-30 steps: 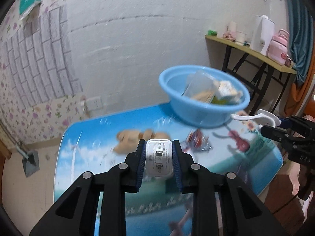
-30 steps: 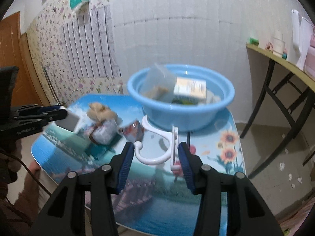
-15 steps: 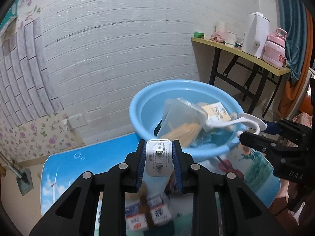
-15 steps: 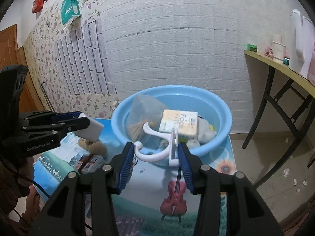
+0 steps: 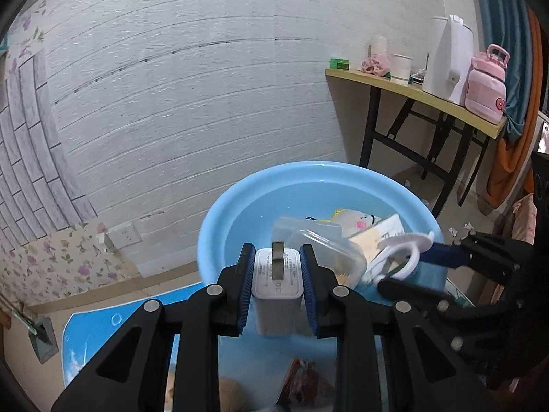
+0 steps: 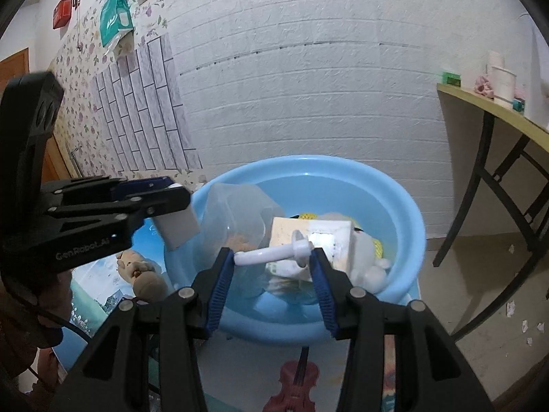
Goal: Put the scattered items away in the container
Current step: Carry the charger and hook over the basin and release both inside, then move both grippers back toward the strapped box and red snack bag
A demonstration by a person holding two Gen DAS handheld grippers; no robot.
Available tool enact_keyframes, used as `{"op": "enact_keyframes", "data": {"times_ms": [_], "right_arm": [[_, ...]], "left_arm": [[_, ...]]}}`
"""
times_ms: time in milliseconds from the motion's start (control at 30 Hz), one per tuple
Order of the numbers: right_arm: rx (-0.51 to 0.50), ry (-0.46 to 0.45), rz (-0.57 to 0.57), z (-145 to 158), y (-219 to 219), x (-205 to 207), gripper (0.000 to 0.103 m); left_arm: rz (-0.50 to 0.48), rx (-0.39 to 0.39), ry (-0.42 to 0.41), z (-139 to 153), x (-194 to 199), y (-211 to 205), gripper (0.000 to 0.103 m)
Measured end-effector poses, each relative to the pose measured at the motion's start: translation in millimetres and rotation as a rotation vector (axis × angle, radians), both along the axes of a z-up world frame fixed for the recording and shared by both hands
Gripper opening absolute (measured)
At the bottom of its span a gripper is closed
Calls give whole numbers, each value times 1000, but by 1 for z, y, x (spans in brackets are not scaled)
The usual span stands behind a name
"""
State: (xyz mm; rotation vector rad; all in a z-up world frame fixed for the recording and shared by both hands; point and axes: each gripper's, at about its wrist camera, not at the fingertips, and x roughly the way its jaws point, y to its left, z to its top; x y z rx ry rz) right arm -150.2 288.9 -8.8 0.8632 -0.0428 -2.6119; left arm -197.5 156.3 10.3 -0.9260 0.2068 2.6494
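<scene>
A light blue basin (image 5: 240,199) (image 6: 408,213) stands on the blue picture table and holds a clear plastic box (image 5: 329,247) (image 6: 240,206), a cream carton (image 6: 319,237) and a soft toy (image 5: 353,219). My left gripper (image 5: 277,271) is shut on a white charger plug (image 5: 278,278), held over the basin's near rim; it also shows in the right wrist view (image 6: 178,223). My right gripper (image 6: 272,261) is shut on a white plastic hook (image 6: 274,252) (image 5: 401,247), held over the basin's inside.
A small brown plush (image 6: 144,271) and snack packets (image 5: 305,384) lie on the table (image 5: 103,322) in front of the basin. A yellow side table (image 5: 411,89) with a kettle and pink flask stands at the right by the white wall.
Both grippers have moved forward and up from above the table to over the basin, each still holding its item. The basin now fills the middle of both views.
</scene>
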Motion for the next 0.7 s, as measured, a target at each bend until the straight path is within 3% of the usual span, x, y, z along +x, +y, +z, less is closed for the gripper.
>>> {"op": "enact_keyframes", "data": {"times_ms": [167,300,700], "right_arm": [[13,-14,19,-7,-5,-8,45],[15,-43,31,-12,-7,-10,46],[40,-57,-11,-9,-7,3,51]], "left_arm": [[-7,-7,-38,-11,-11,8,26],[-4,2,-53,-14,-9,7,42],[22,13,-76,-13,19,-10,45]]}}
